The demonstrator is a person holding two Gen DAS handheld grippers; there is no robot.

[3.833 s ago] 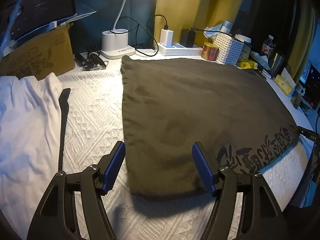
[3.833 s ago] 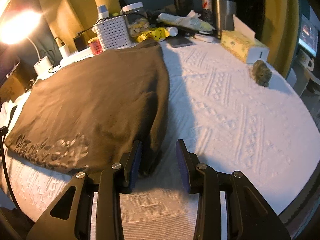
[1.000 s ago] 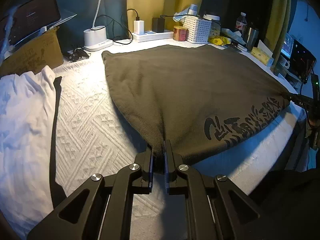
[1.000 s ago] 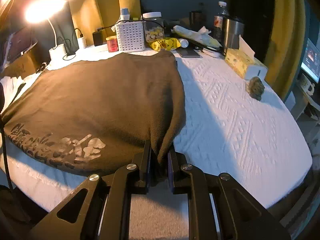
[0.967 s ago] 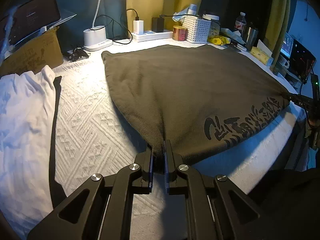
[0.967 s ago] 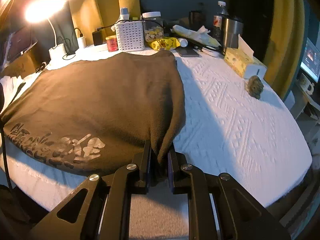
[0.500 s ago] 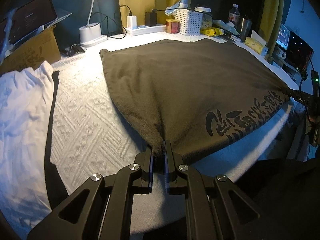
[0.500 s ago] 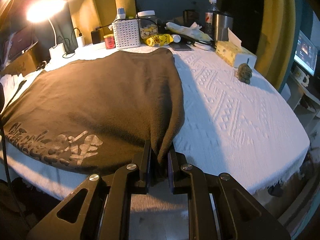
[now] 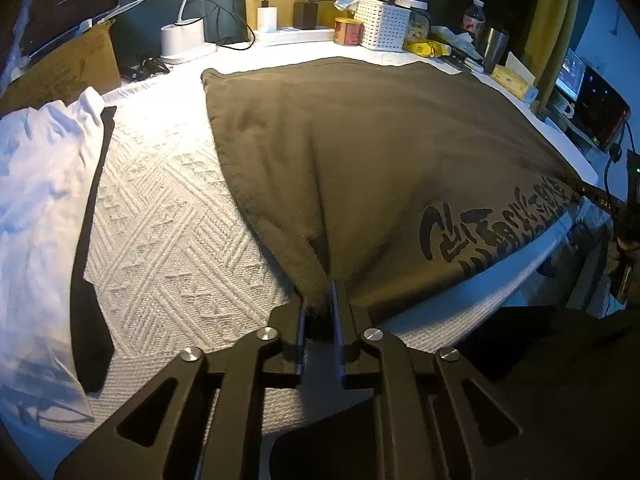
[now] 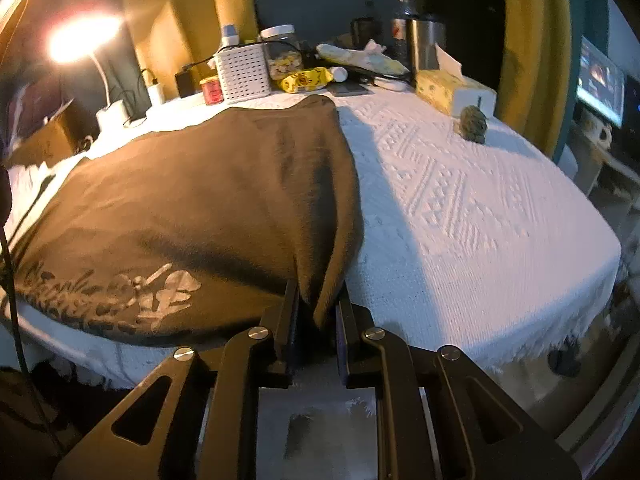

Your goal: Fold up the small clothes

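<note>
A dark olive-brown shirt [image 9: 360, 152] with a black print along its near hem lies spread on the white textured tablecloth [image 9: 160, 232]. My left gripper [image 9: 320, 300] is shut on the shirt's near left corner and holds it lifted past the table's front edge. In the right wrist view my right gripper [image 10: 318, 304] is shut on the near right corner of the shirt [image 10: 200, 200], also lifted. The hem stretches taut between both grippers. The far edge rests on the table.
A white garment [image 9: 36, 208] with a black strip lies at the left. At the back stand a lamp base [image 9: 182, 38], power strip, white basket [image 10: 242, 72], jars, a steel tumbler [image 10: 426, 44] and a tissue box [image 10: 452, 92]. A small dark lump [image 10: 472, 124] sits at the right.
Both grippers, open beside the shirt's near corners 3.8 s ago, have shut on them. Over the last second both pulled the hem back and up past the table's front edge.
</note>
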